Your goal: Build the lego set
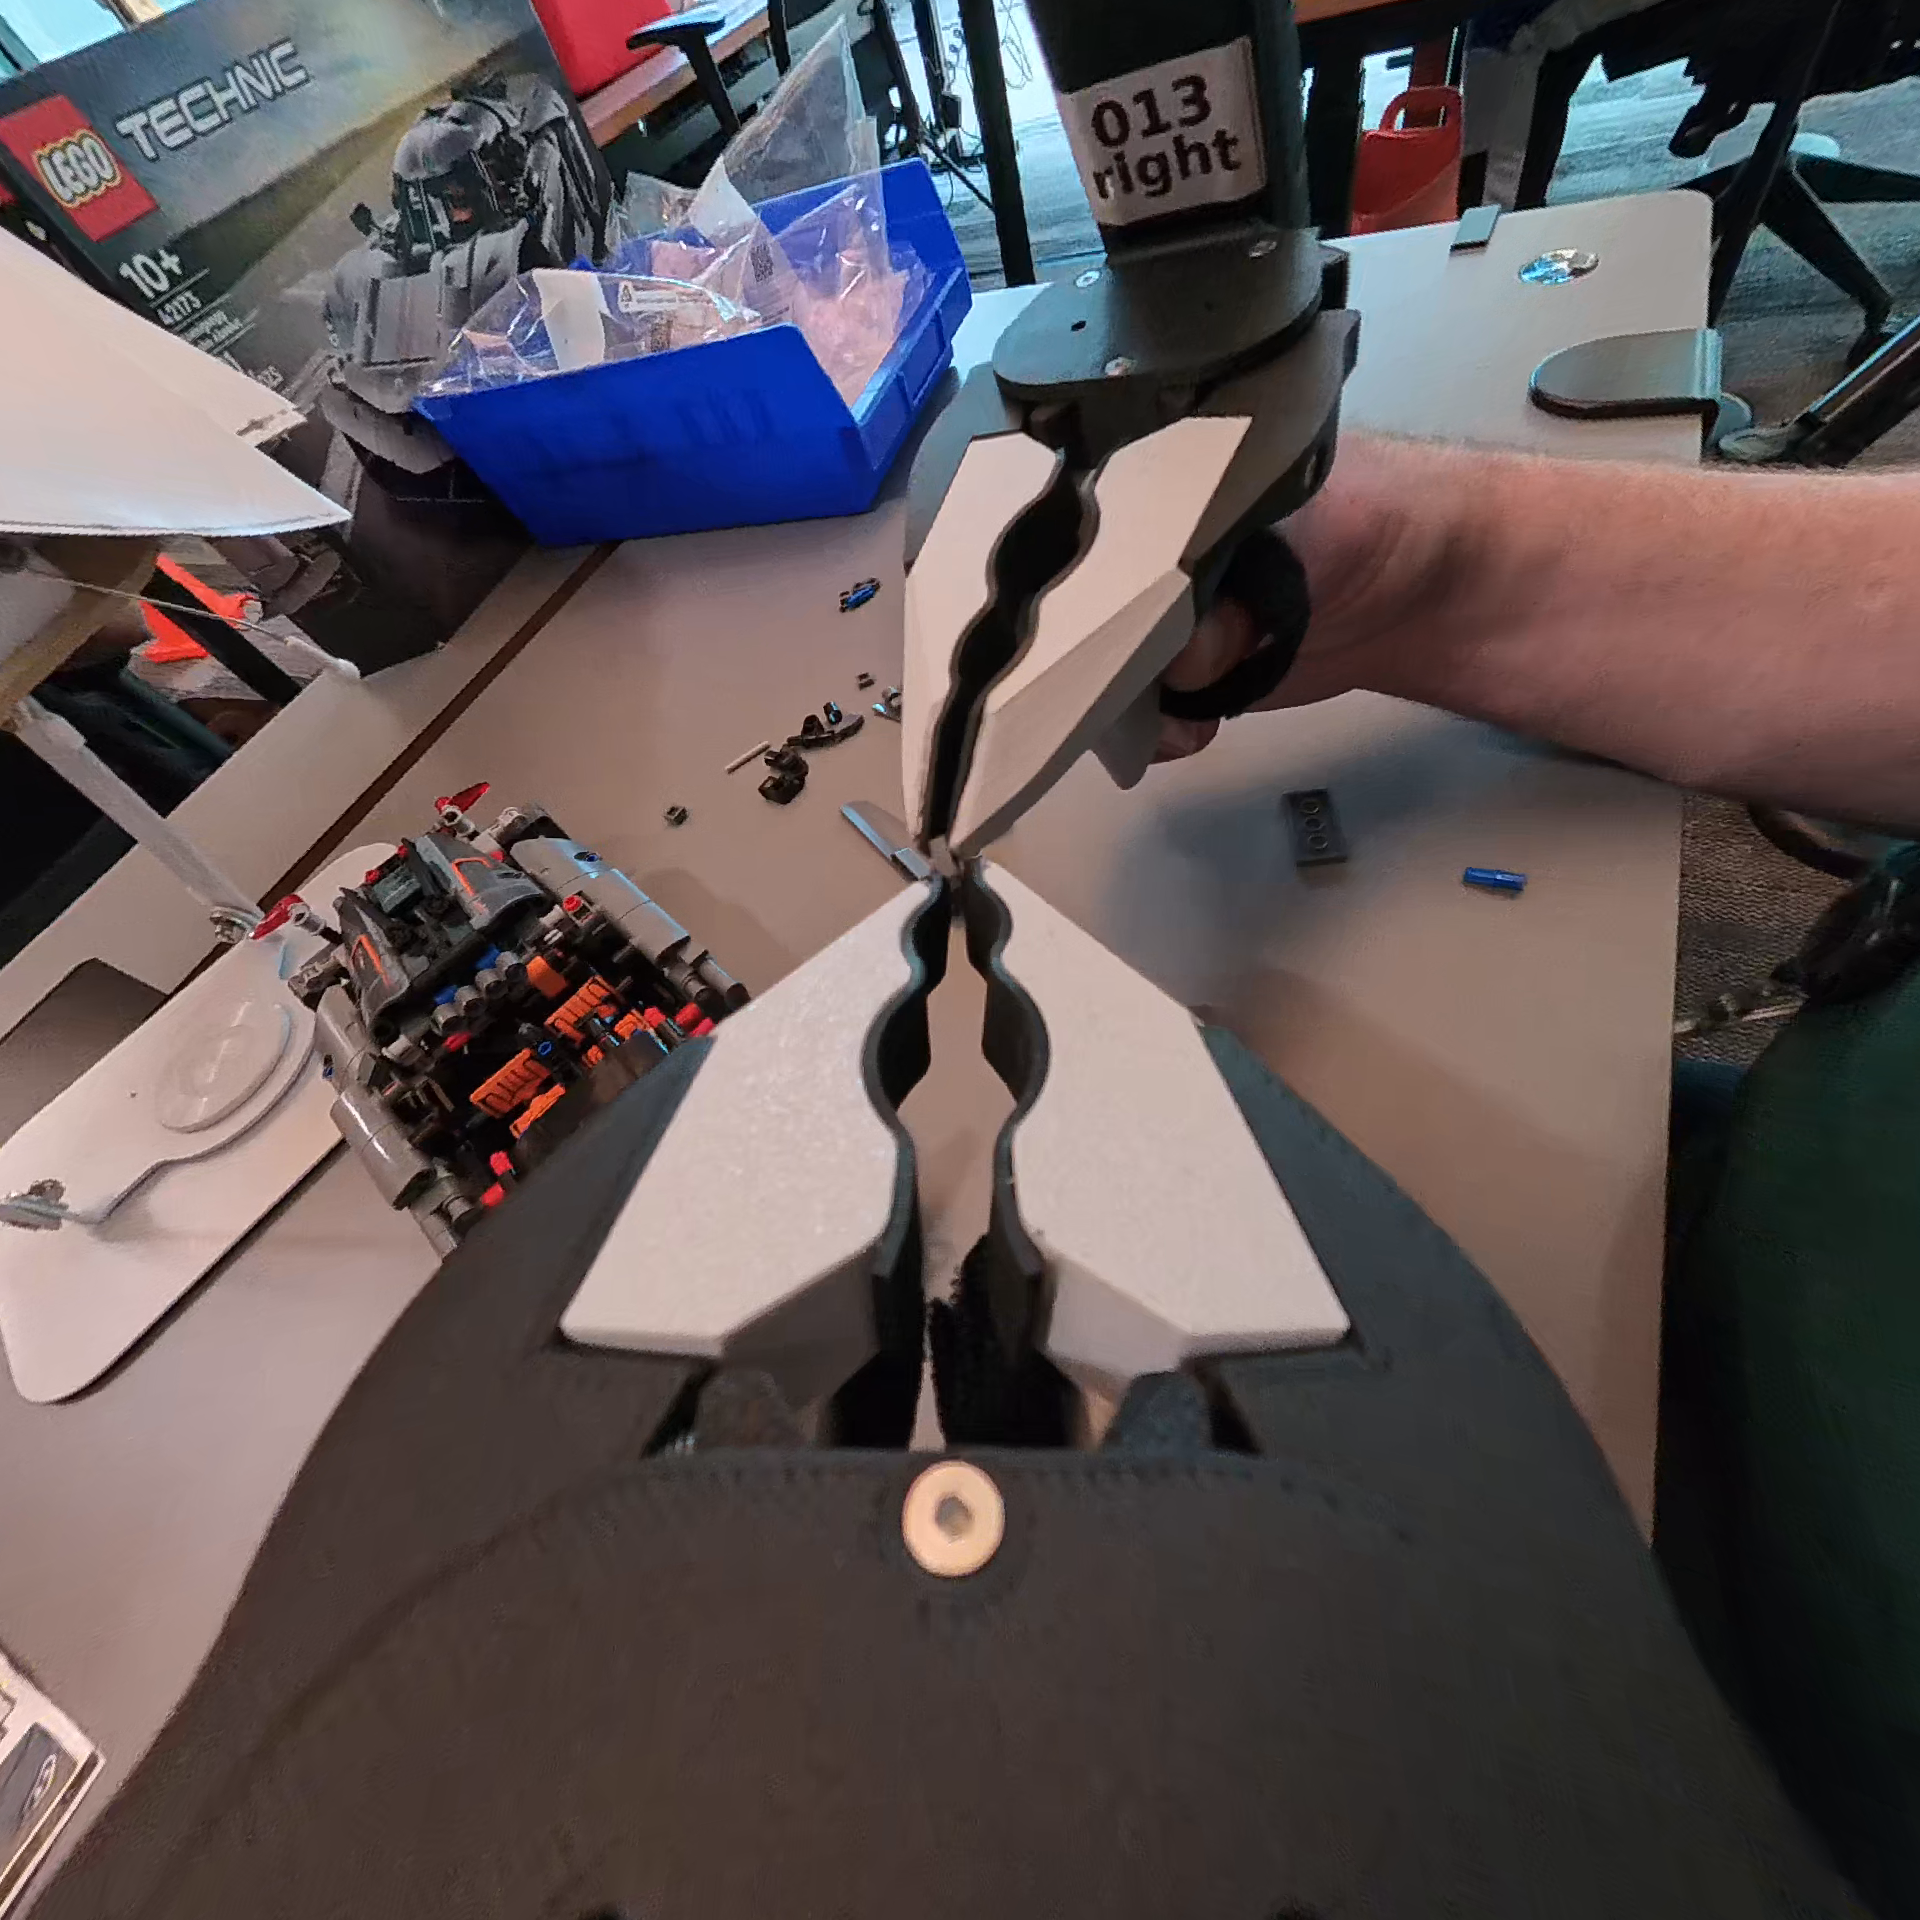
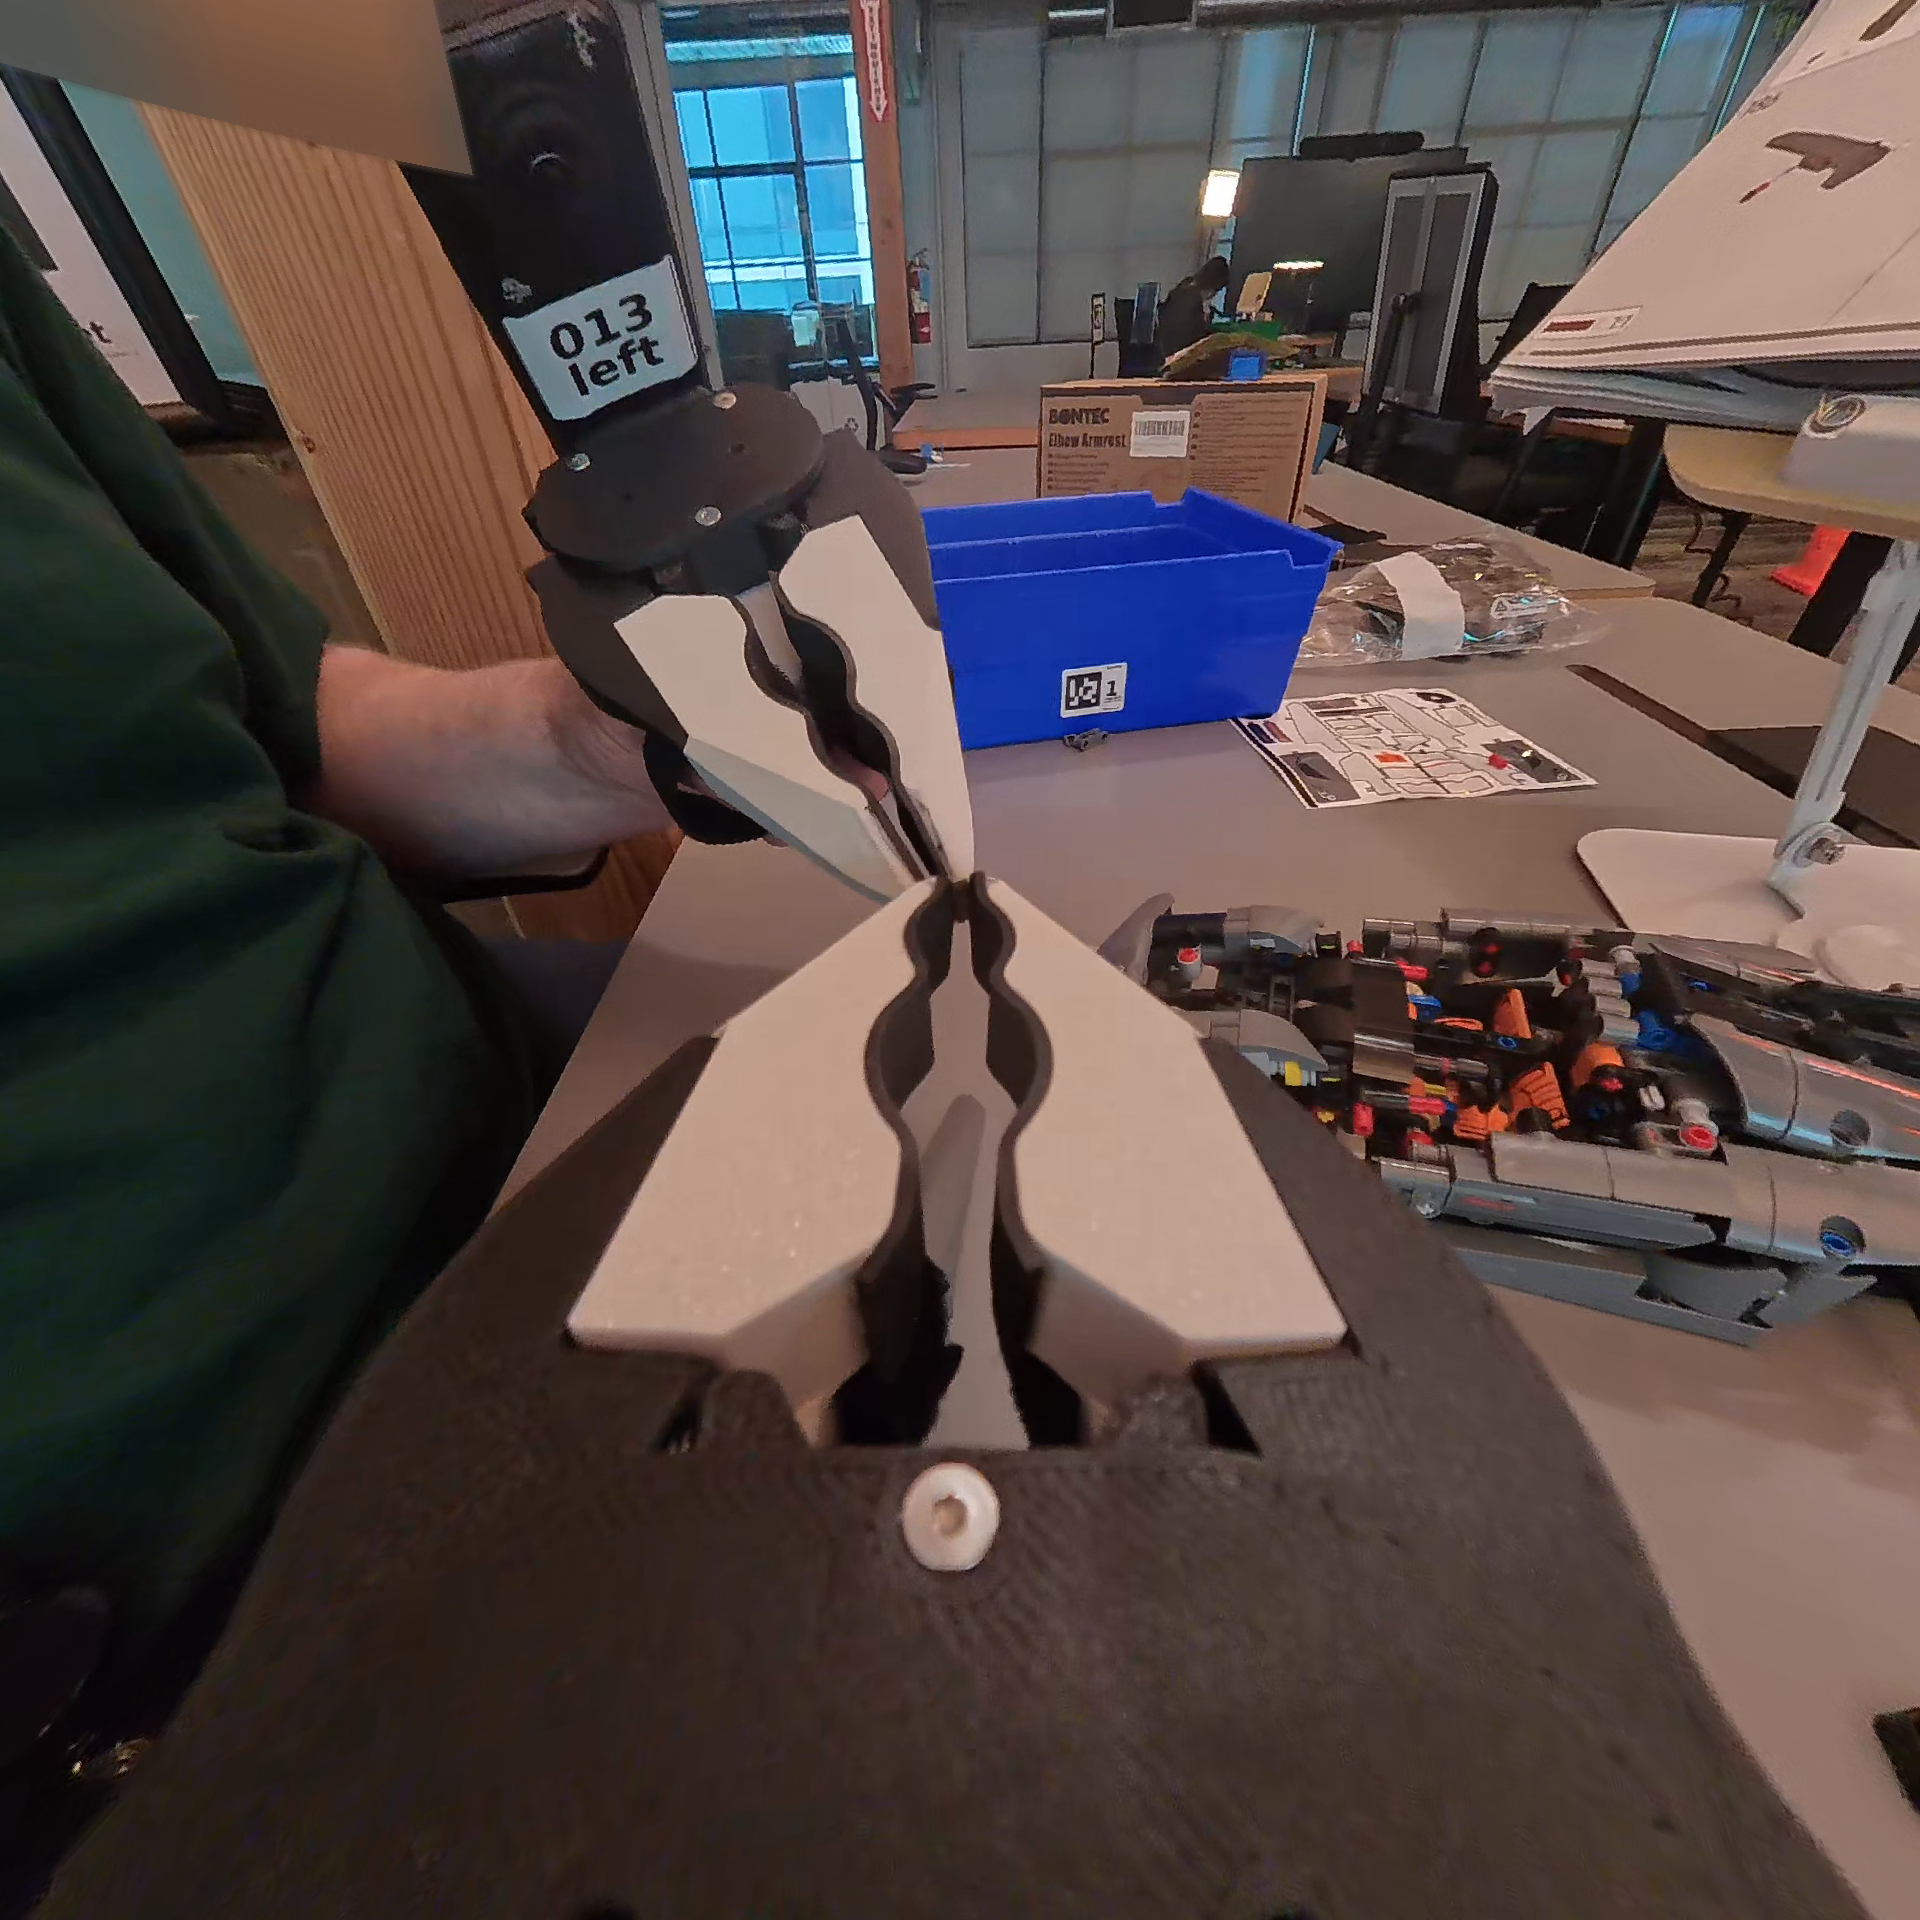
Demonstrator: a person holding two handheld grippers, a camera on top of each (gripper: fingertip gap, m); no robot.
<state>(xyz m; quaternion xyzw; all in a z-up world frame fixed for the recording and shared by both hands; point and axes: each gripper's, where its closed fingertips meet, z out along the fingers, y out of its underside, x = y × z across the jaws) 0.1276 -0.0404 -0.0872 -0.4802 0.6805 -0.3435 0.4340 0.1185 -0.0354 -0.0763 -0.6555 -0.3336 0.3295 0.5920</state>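
Model (image 2: 1558,1091) on table (image 1: 1351,1091), largely built, internals exposed. Loose parts (image 1: 810,738), plate (image 1: 1315,826), blue pin (image 1: 1494,879) unplaced; bagged parts in bin (image 1: 707,436). Left gripper (image 1: 951,883) & right gripper (image 2: 961,883) tip-to-tip above table, jaws near-closed; small grey piece (image 1: 883,831) at tips, which holds it: can't tell.

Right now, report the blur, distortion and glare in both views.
Left wrist view: wide-angle bending at the edges, the box softened, the table evenly lit without glare. Right wrist view: the same bending, bright windows behind, the lego model sharp.
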